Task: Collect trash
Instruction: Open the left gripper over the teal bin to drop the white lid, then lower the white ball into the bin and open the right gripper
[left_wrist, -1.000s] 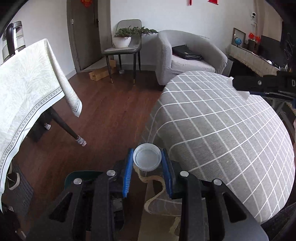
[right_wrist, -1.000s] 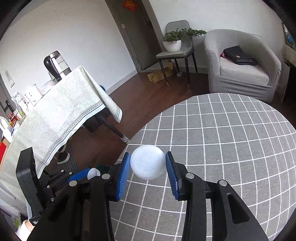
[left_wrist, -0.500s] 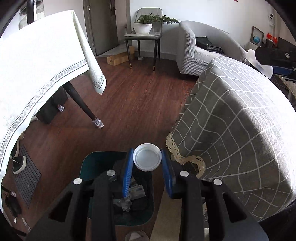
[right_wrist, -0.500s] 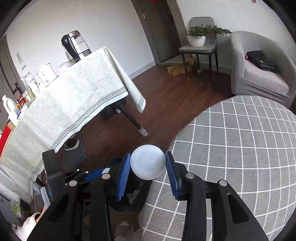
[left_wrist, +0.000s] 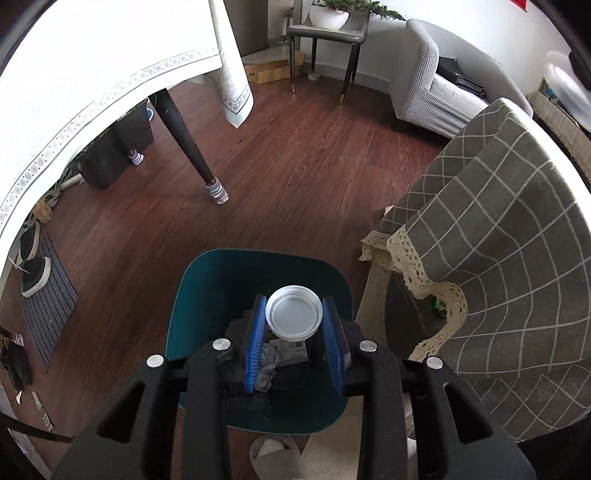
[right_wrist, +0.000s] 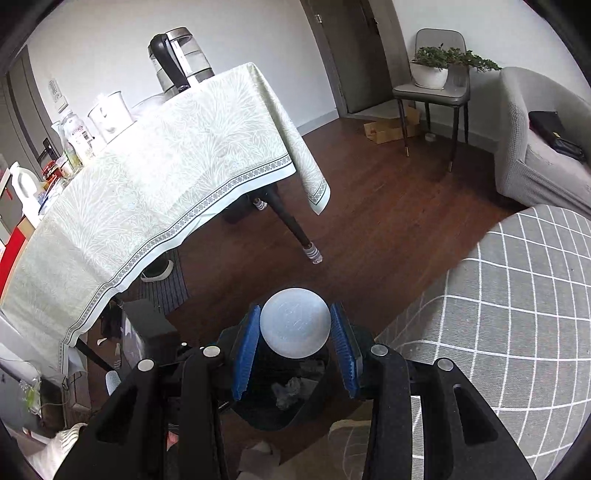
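The left gripper (left_wrist: 294, 320) is clamped on a white bottle cap (left_wrist: 294, 314), held above the open teal trash bin (left_wrist: 207, 295) that stands on the wooden floor (left_wrist: 295, 155) just beside the corner of the grey checked tablecloth (left_wrist: 509, 258). The right gripper (right_wrist: 294, 329) pinches a frosted white plastic ball (right_wrist: 294, 323) over the same bin (right_wrist: 280, 413), where crumpled paper (right_wrist: 290, 393) lies.

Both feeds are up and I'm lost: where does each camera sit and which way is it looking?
Left wrist: on the left gripper, looking steeply down past its fingers, shut on a white lid, into the teal bin.
Right wrist: on the right gripper, angled down; fingers hold a frosted ball above the bin.
Shared: bin, wood floor, checked cloth.
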